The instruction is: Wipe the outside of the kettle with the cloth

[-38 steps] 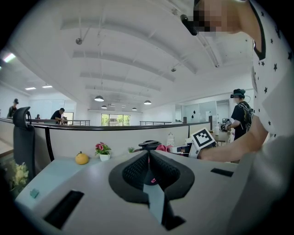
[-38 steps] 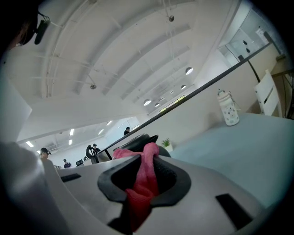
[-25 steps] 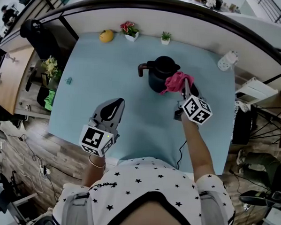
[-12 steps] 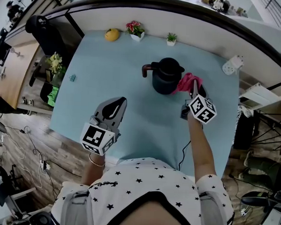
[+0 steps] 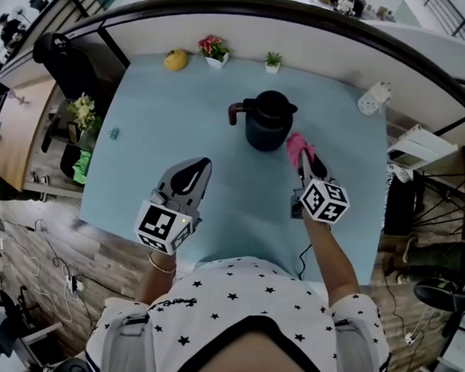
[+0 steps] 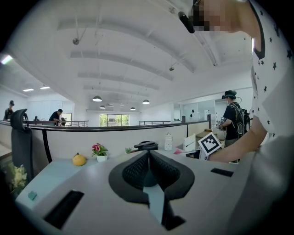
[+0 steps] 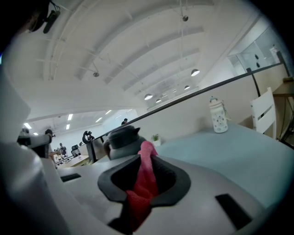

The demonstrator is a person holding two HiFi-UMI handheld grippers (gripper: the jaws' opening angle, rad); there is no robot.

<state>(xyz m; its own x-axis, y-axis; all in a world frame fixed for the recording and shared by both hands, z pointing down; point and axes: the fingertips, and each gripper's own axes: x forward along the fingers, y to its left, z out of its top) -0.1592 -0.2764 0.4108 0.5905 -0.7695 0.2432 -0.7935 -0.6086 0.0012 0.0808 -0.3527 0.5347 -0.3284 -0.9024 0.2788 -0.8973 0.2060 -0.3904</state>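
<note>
**Right gripper** [image 5: 302, 160]: your jaws are clamped on the pink cloth [image 5: 297, 146]. In the right gripper view a fold of it stands up between them and the rest bunches down into the throat.

**Left gripper** [image 5: 191, 174]: jaws pressed together with nothing between them. You hold it low and near your body, well apart from the work.

**Kettle** [image 5: 267, 122]: dark, lidded and upright on the blue table [image 5: 167, 100]. It stands just ahead of your right gripper and a little to its left. The cloth's tip lies beside the kettle wall; contact cannot be confirmed. The handle [image 5: 235, 111] sits on the side away from the right gripper, toward the left gripper's side.

**Handling, as judged:**
- The cloth is soft, limp and light, so only the bunch that sticks out past the jaws will do any wiping. Your hold on it looks secure.
- The kettle is rigid and smooth, probably slick. Its fill is unknown, and if it is empty it may slide or turn under a sideways push.
- The handle is the sound place to steady it, with your left gripper.
- Press lightly and keep the hard jaw tips off the body.
</note>
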